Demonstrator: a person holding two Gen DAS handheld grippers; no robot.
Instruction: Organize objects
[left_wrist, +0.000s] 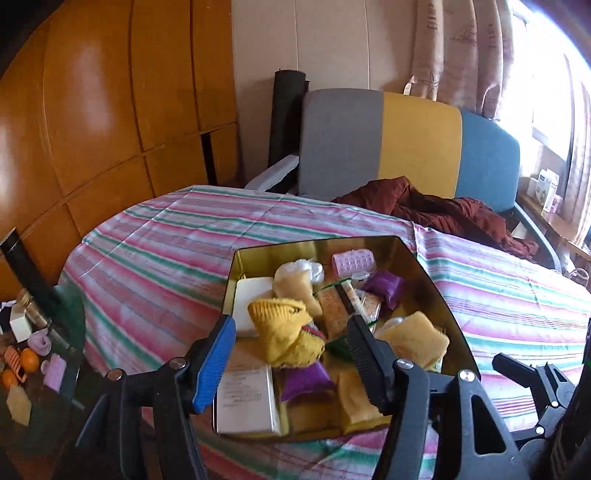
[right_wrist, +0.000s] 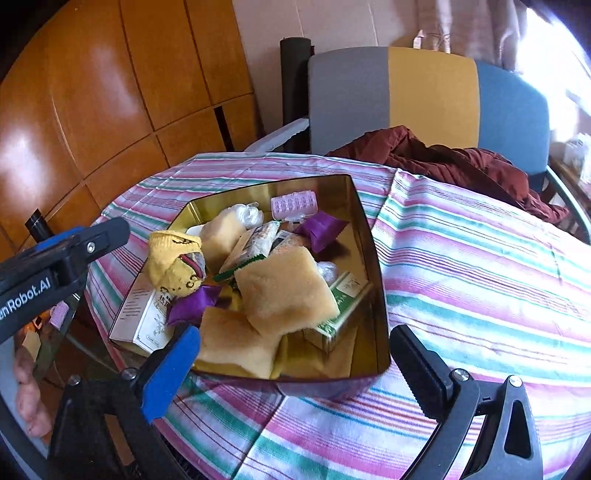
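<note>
Both claws hung released above the tin (right_wrist: 373, 258) on the striped cloth (right_wrist: 461, 266) — left claw (left_wrist: 291, 354) over a yellow sock (left_wrist: 284, 332), gripping nothing; right claw (right_wrist: 295, 365) spread wide at the near rim. Pouches, boxes and sponges overlapped inside, labels unreadable; the side table's (left_wrist: 70, 369) clutter was cut off.

A tin (right_wrist: 373, 258) sits on the worktop (right_wrist: 461, 266) near its left edge, crowded with goods: a rolled sock (right_wrist: 175, 264) at the tin's left side atop a carton (right_wrist: 142, 317), a hair roller (right_wrist: 294, 205) by the far wall, a folded cloth (right_wrist: 284, 291) in the middle over a second carton (right_wrist: 345, 306) at the right. Behind the worktop's far edge stands a chair (right_wrist: 424, 96) with a garment (right_wrist: 454, 162) draped on its seat. Left of the worktop, lower down, a side table (left_wrist: 70, 314) holds small items.
</note>
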